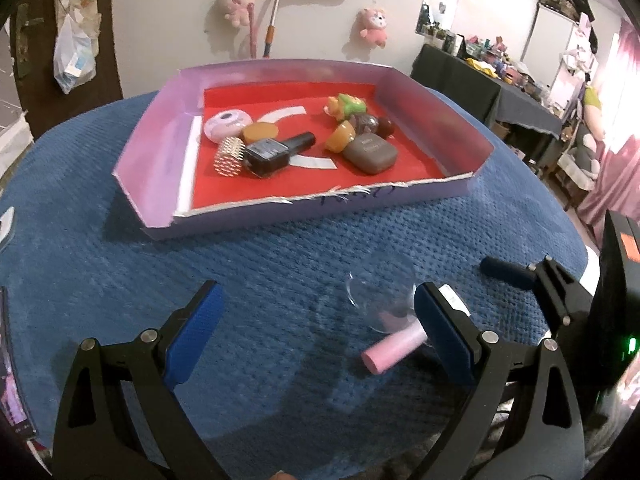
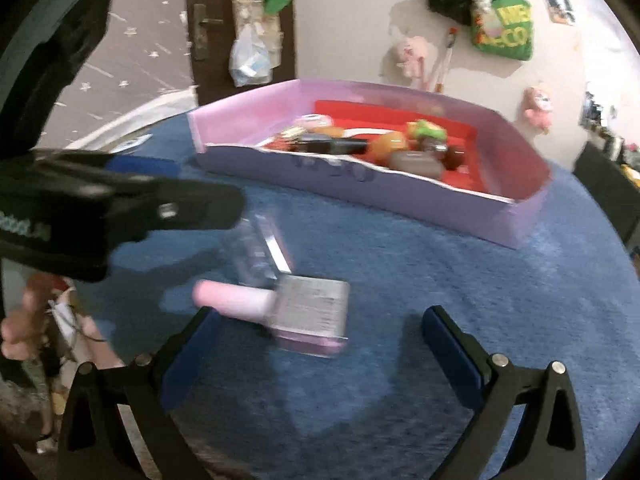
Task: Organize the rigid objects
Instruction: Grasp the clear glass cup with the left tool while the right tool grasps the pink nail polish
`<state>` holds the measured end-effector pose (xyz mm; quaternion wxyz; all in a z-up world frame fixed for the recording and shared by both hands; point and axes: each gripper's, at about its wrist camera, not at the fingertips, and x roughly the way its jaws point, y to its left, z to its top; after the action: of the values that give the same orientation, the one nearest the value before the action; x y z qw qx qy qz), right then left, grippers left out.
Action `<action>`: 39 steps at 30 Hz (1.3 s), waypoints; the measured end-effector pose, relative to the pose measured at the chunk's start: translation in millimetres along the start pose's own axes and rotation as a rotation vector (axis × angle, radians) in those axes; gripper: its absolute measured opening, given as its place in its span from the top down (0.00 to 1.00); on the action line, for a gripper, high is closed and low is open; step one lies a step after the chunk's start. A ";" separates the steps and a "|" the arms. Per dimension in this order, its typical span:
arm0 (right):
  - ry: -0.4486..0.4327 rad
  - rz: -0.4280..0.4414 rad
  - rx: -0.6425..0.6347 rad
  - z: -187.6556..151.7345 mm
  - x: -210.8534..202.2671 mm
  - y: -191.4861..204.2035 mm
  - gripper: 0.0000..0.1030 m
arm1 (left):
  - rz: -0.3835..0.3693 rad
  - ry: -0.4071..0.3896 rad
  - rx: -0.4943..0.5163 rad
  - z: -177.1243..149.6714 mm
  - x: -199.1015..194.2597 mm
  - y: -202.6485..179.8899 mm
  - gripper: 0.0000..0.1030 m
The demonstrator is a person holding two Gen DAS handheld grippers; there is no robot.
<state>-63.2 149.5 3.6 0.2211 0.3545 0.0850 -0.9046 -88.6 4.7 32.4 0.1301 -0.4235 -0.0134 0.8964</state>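
With both the right gripper (image 2: 316,344) and left gripper (image 1: 316,336) spread wide, pinch the near pink-handled wire brush (image 2: 280,308) gently by its middle

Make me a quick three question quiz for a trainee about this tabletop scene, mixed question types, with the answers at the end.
1. True or false: the pink-handled brush is already inside the purple box.
2. Multiple choice: the right claw is A) shut on the brush, B) open near the brush, C) inside the box.
3. Fill in: the nail polish bottle lies on the box's ____ floor.

Key
1. False; it lies on the blue cloth outside the box.
2. B; the left claw is open too.
3. Red.
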 end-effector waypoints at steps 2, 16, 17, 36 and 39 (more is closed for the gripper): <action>0.003 -0.032 0.029 -2.8 -1.7 -13.4 0.00 | -0.008 0.011 0.004 -1.1 5.7 -3.0 0.06; -0.017 -0.156 0.133 3.2 -8.8 -61.5 0.00 | -0.051 0.025 -0.023 3.0 17.2 2.5 0.06; -0.023 -0.136 0.128 2.2 -11.0 -61.1 0.00 | -0.055 0.026 -0.020 2.7 18.1 0.9 0.06; -0.063 0.041 -0.127 6.6 -1.7 -12.4 0.10 | -0.129 0.041 0.022 4.2 35.2 -20.0 0.17; -0.055 0.035 -0.128 4.6 1.2 -14.1 0.20 | -0.189 0.044 0.012 4.3 36.9 -18.9 0.33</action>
<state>-73.3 160.1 6.2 0.2612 0.3159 0.1303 -0.9028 -110.1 32.4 9.8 0.2167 -0.4390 -0.0453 0.8708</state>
